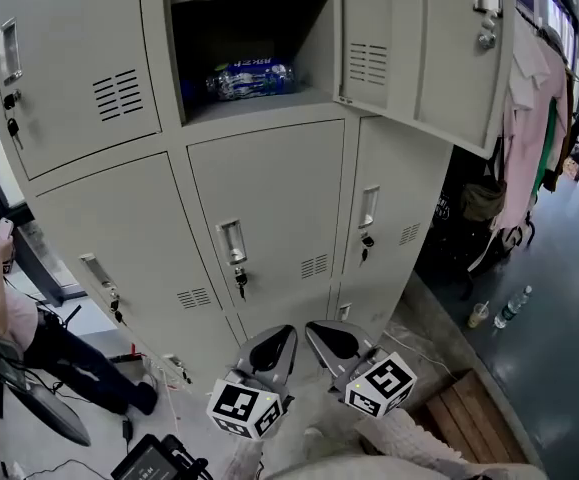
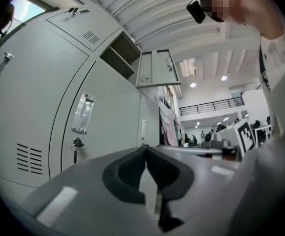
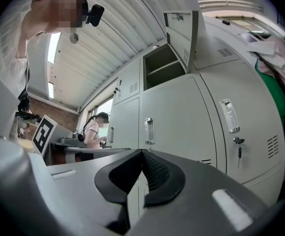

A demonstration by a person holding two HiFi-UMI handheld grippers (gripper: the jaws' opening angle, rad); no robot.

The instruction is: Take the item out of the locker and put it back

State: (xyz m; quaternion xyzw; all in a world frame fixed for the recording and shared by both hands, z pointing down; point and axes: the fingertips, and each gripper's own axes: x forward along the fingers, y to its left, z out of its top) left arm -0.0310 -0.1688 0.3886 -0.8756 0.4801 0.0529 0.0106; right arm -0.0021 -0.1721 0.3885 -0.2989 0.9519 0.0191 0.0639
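A blue-and-clear packet [image 1: 251, 78] lies on the lower shelf of the open locker compartment [image 1: 259, 108], high in the head view. That compartment's door [image 1: 419, 48] swings out to the right. Far below it, both grippers are held close together in front of the lower locker doors. My left gripper [image 1: 287, 332] is shut with nothing in it; its pads meet at the tips in the left gripper view [image 2: 145, 147]. Beside it, my right gripper [image 1: 312, 328] is likewise shut and empty [image 3: 142, 151]. The open compartment [image 3: 164, 68] shows above both grippers.
The shut lower doors carry handles and keys [image 1: 239, 280]. A seated person [image 1: 9, 318] is at the left near cables on the floor. Clothes [image 1: 529, 118] hang at the right, with a cup and bottles [image 1: 509, 308] on the floor and a wooden pallet [image 1: 469, 413] nearby.
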